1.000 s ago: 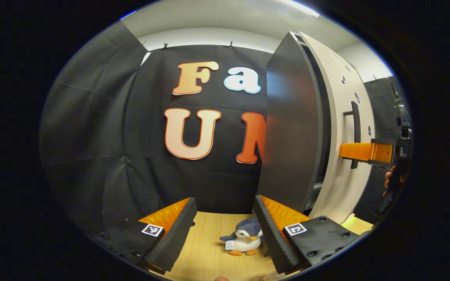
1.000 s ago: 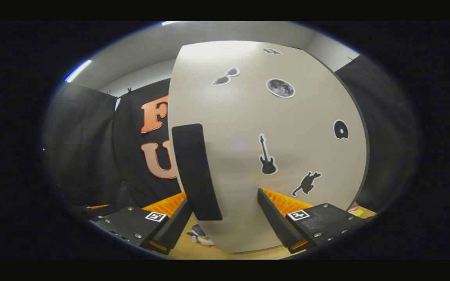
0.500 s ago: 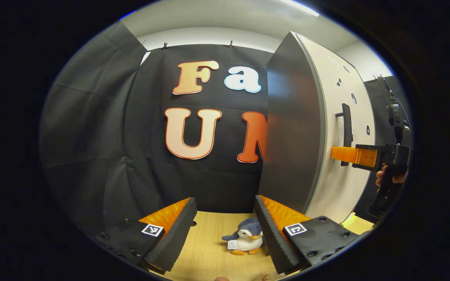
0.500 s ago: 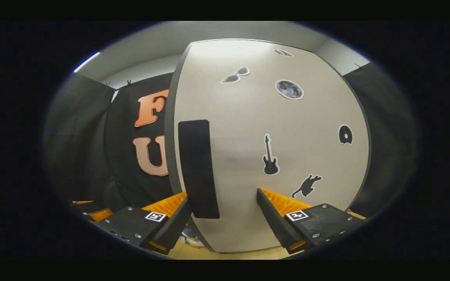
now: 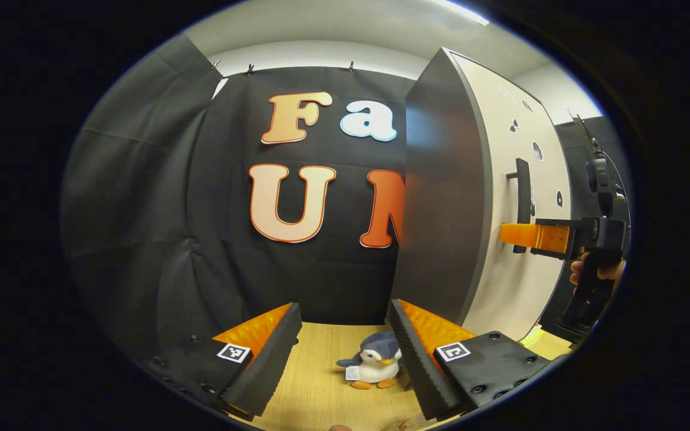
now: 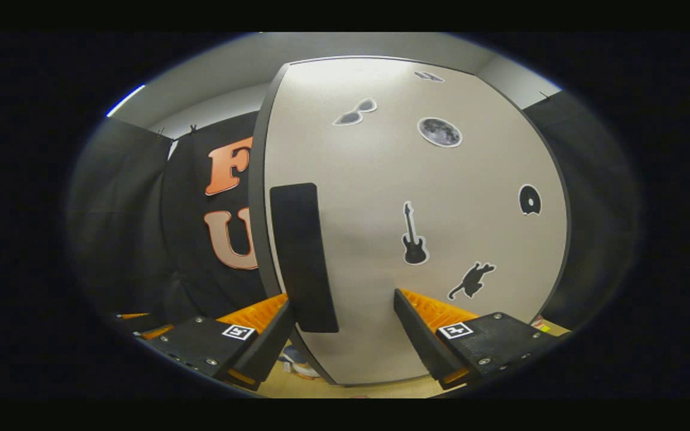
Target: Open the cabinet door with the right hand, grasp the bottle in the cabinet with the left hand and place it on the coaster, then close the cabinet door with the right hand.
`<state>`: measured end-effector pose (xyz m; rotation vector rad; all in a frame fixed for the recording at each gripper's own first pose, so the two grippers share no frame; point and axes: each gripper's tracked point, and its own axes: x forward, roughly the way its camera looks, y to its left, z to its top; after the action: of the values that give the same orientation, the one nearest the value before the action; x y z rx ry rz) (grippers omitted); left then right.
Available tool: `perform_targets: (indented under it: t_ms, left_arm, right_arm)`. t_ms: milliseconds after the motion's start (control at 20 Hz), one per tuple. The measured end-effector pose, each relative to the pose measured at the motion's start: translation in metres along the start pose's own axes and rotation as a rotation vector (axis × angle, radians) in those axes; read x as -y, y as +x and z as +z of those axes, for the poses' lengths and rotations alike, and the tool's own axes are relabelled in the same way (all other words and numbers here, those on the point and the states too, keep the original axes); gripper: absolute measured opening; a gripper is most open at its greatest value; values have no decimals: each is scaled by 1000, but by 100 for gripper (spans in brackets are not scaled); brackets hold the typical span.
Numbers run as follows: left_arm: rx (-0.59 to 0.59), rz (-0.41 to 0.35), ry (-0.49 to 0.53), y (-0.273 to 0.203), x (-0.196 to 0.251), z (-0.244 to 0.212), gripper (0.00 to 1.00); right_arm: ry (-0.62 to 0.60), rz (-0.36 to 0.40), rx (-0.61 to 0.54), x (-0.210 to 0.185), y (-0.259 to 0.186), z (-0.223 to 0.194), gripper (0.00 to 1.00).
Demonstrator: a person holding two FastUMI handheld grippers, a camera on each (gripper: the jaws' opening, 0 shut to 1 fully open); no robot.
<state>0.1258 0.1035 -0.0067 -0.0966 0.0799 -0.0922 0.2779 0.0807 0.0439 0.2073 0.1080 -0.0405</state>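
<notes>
The tall cabinet [image 5: 441, 197] stands right of centre in the left gripper view, its dark side facing me. Its beige door [image 5: 501, 287] now looks flush with that side. In the right gripper view the door [image 6: 429, 179] is close ahead, with stickers on it and a black vertical handle [image 6: 303, 257] at its left edge. My right gripper [image 6: 343, 299] is open, its fingertips at the door face and the handle just inside its left finger. The left gripper view shows that right gripper [image 5: 504, 233] against the door below the handle [image 5: 523, 191]. My left gripper [image 5: 344, 306] hangs open and holds nothing.
A small plush penguin [image 5: 375, 365] lies on the wooden table [image 5: 315, 383] beyond the left gripper's fingers, close to the cabinet's foot. A hand [image 5: 599, 272] grips the right gripper's handle at the far right. The booth's black cloth wall stands behind.
The door has swung in toward the cabinet and the dark gap at its edge has closed. The right gripper followed it leftward. The left gripper has barely moved.
</notes>
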Motion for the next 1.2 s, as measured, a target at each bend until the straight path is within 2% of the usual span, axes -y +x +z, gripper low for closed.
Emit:
perform_targets:
  t_ms: [400,450,500,600,700,1200]
  left_arm:
    - [0,31,6,-22,19,-3,97]
    - [2,37,8,-25,21,-2,94]
    - [6,46,10,-29,24,-1,97]
    - [14,61,15,-40,33,2,94]
    - [28,63,16,-48,45,9,97]
    - [66,103,3,-112,102,25,94]
  right_arm:
    - [-20,37,36,6,-49,16,95]
    - [-26,39,37,9,-56,16,95]
    - [-34,40,36,13,-63,16,98]
    - [-54,41,36,22,-80,17,95]
    - [-73,45,41,31,-96,20,95]
    - [-131,81,59,78,-192,22,95]
